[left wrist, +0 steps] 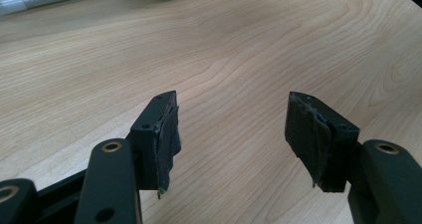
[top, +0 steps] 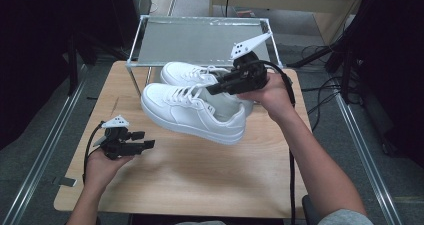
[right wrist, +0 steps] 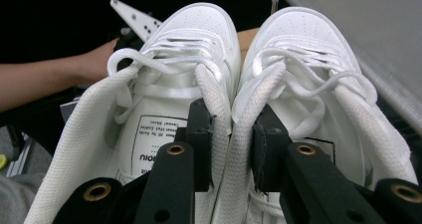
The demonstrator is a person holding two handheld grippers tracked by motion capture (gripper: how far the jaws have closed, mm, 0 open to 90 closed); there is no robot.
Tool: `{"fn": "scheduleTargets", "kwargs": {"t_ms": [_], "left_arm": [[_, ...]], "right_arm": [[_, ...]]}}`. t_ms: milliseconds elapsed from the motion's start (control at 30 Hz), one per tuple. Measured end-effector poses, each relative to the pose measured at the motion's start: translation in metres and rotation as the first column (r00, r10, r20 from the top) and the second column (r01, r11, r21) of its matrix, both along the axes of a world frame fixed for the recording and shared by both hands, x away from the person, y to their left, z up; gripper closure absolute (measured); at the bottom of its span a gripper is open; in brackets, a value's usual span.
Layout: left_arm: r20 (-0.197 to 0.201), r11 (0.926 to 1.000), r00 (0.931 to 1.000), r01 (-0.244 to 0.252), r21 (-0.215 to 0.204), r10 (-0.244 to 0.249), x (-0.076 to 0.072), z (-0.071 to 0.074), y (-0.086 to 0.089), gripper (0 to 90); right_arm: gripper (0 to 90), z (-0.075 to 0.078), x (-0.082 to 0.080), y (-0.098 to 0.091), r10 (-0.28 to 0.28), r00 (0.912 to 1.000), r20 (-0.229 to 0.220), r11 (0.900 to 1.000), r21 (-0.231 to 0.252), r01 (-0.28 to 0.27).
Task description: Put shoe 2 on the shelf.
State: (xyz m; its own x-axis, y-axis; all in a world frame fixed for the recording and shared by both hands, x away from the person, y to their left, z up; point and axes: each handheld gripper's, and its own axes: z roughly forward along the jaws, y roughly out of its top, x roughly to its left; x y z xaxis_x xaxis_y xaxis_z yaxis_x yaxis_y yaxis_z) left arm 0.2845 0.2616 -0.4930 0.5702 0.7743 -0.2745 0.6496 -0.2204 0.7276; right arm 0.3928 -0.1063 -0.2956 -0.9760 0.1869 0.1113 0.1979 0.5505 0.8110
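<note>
A pair of white lace-up sneakers hangs above the wooden table [top: 200,175], toes pointing left. In the high view the near sneaker [top: 190,112] partly covers the far sneaker [top: 187,74]. My right gripper [top: 215,89] comes in from the right and is shut on both. In the right gripper view its jaws [right wrist: 231,134] pinch the two inner collars together, one sneaker [right wrist: 184,45] on the left and the other sneaker [right wrist: 308,40] on the right. My left gripper [top: 145,139] rests low at the table's left, open, with only bare wood between its pads [left wrist: 231,129].
A metal-framed rack with a grey shelf [top: 200,37] stands at the table's far edge, just behind the sneakers. Cables trail from both grippers. Dark equipment and rails flank the table on both sides.
</note>
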Motion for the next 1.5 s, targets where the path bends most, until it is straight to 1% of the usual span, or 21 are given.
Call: {"fn": "scheduleTargets", "kwargs": {"t_ms": [33, 167, 300, 400, 467, 500, 600, 700, 767, 833, 867, 900, 967, 1033, 1067, 1167, 1267, 1333, 1400, 1433, 1500], "left_arm": [[0.0, 1.0, 1.0, -0.002, -0.003, 0.002, 0.0, 0.0, 0.0, 38.6], [-0.008, 1.0, 0.9999, 0.007, 0.001, -0.007, 0.001, 0.0, 0.001, 38.5], [0.0, 0.9998, 0.9998, 0.019, 0.009, -0.019, 0.0, 0.0, -0.003, 38.4], [0.001, 0.9998, 0.9998, 0.02, 0.009, -0.02, 0.0, 0.0, -0.004, 38.3], [-0.004, 0.9997, 0.9998, 0.021, 0.008, -0.021, 0.001, -0.001, -0.004, 38.3], [-0.002, 0.9997, 0.9998, 0.019, 0.012, -0.019, 0.001, -0.001, -0.004, 38.3], [0.0, 0.9996, 0.9998, 0.02, 0.018, -0.02, 0.001, -0.001, -0.004, 38.3], [0.001, 0.9993, 0.9995, 0.032, 0.02, -0.032, 0.001, -0.001, -0.005, 38.4], [0.0, 0.9992, 0.9994, 0.036, 0.016, -0.036, 0.002, -0.002, -0.006, 38.3], [0.005, 0.9991, 0.9994, 0.035, 0.023, -0.035, 0.002, -0.002, -0.007, 38.3], [0.0, 0.9989, 0.9991, 0.042, 0.018, -0.042, 0.002, -0.002, -0.008, 38.3], [0.0, 0.9989, 0.9991, 0.043, 0.019, -0.043, 0.002, -0.002, -0.008, 38.3], [0.003, 0.9988, 0.999, 0.043, 0.023, -0.043, 0.002, -0.002, -0.009, 38.3], [0.002, 0.9987, 0.9989, 0.047, 0.021, -0.047, 0.002, -0.002, -0.01, 38.3], [0.003, 0.9986, 0.9988, 0.048, 0.021, -0.048, 0.002, -0.002, -0.011, 38.3], [0.018, 0.9972, 0.9973, 0.07, 0.024, -0.071, 0.001, -0.001, -0.015, 38.3], [0.026, 0.9949, 0.9953, 0.092, 0.041, -0.093, 0.0, 0.0, -0.019, 38.3], [0.025, 0.9942, 0.9947, 0.098, 0.043, -0.099, 0.0, 0.0, -0.021, 38.3], [0.02, 0.9932, 0.9941, 0.105, 0.05, -0.106, 0.0, 0.0, -0.021, 38.3], [0.021, 0.9934, 0.9943, 0.104, 0.049, -0.105, 0.0, 0.0, -0.021, 38.3], [0.016, 0.9931, 0.994, 0.108, 0.046, -0.109, 0.0, 0.0, -0.02, 38.1]], "right_arm": [[75.3, 0.004, 0.0, 0.002, -0.001, 1.0, 0.009, 1.0, 0.0, 0.001], [75.4, 0.017, -0.001, 0.008, -0.023, 0.9996, 0.017, 0.9997, 0.005, 0.023], [75.5, 0.027, 0.007, 0.012, -0.077, 0.997, -0.011, 0.9966, 0.028, 0.077], [75.5, 0.034, 0.014, 0.016, -0.117, 0.9928, -0.024, 0.9926, 0.027, 0.118], [75.5, 0.04, 0.02, 0.022, -0.16, 0.9868, -0.023, 0.9868, 0.018, 0.161], [75.5, 0.042, 0.022, 0.024, -0.172, 0.9848, -0.019, 0.9849, 0.015, 0.173], [75.5, 0.048, 0.031, 0.031, -0.223, 0.9747, -0.001, 0.9747, 0.009, 0.223], [75.5, 0.051, 0.041, 0.037, -0.274, 0.9616, 0.013, 0.9617, 0.009, 0.274], [75.5, 0.051, 0.049, 0.04, -0.326, 0.9455, 0.002, 0.9454, 0.016, 0.326], [75.5, 0.051, 0.058, 0.043, -0.371, 0.9283, -0.022, 0.9284, 0.01, 0.372], [75.5, 0.051, 0.061, 0.045, -0.385, 0.9229, -0.021, 0.9231, 0.003, 0.385], [75.5, 0.051, 0.067, 0.048, -0.405, 0.914, -0.018, 0.9142, -0.012, 0.405], [75.5, 0.051, 0.072, 0.052, -0.426, 0.9045, -0.017, 0.9045, -0.027, 0.426], [75.5, 0.051, 0.079, 0.056, -0.462, 0.8866, -0.015, 0.8865, -0.03, 0.462], [75.5, 0.051, 0.081, 0.057, -0.475, 0.8797, -0.011, 0.8796, -0.027, 0.475], [75.4, 0.051, 0.091, 0.06, -0.521, 0.8533, -0.016, 0.8535, -0.014, 0.521], [75.3, 0.052, 0.099, 0.066, -0.558, 0.8297, -0.012, 0.8298, -0.01, 0.558], [75.4, 0.052, 0.106, 0.071, -0.584, 0.812, 0.003, 0.8119, -0.017, 0.584], [75.4, 0.052, 0.112, 0.077, -0.613, 0.7897, 0.017, 0.7893, -0.027, 0.613], [75.4, 0.052, 0.114, 0.079, -0.62, 0.7841, 0.021, 0.7836, -0.029, 0.621], [75.3, 0.051, 0.119, 0.084, -0.648, 0.7607, 0.042, 0.7604, -0.025, 0.649]]}}
